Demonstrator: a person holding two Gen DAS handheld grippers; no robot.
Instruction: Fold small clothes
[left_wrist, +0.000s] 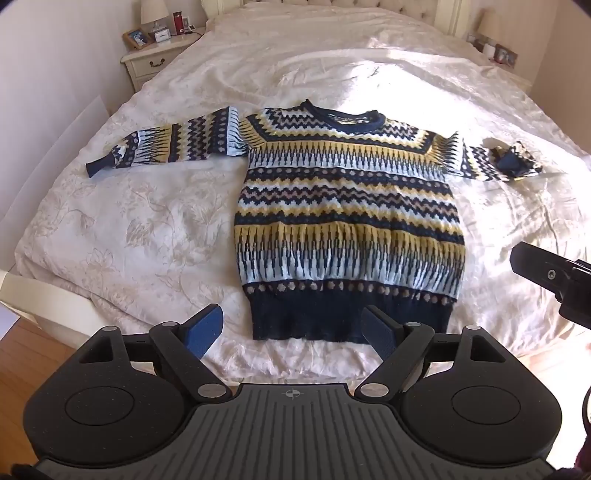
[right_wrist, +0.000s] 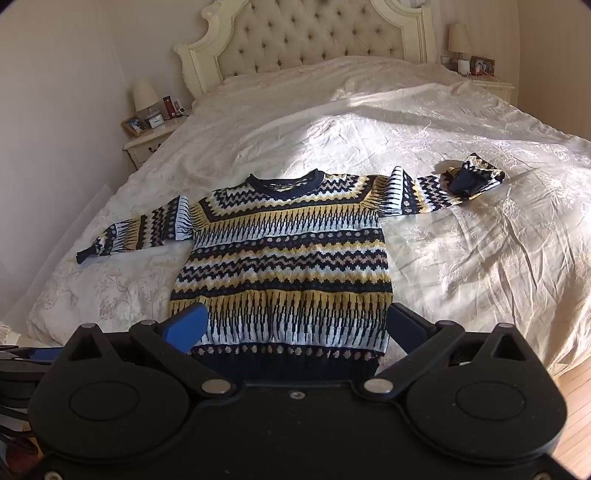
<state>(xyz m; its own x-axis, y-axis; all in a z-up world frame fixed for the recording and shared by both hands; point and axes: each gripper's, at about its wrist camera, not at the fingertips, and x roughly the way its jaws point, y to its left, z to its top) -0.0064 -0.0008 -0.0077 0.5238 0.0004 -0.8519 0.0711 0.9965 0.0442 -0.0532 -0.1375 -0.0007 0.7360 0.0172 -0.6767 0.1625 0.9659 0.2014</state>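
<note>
I have the sweater lying flat on the bed, its dark hem near the foot edge and the neck toward the headboard. Both sleeves are spread to the side edges; the sleeve end on the right is bunched and turned back on itself. My left gripper and my right gripper hang above the hem with their jaws apart, holding nothing.

I see some risks. The knit looks thick and soft, so a pinch could take only the top layer and the fold would drag crooked. The bedcover is loose and wrinkled, and I could grab it together with the hem. If I fold over the bunched sleeve, I think a lump stays inside.
</note>
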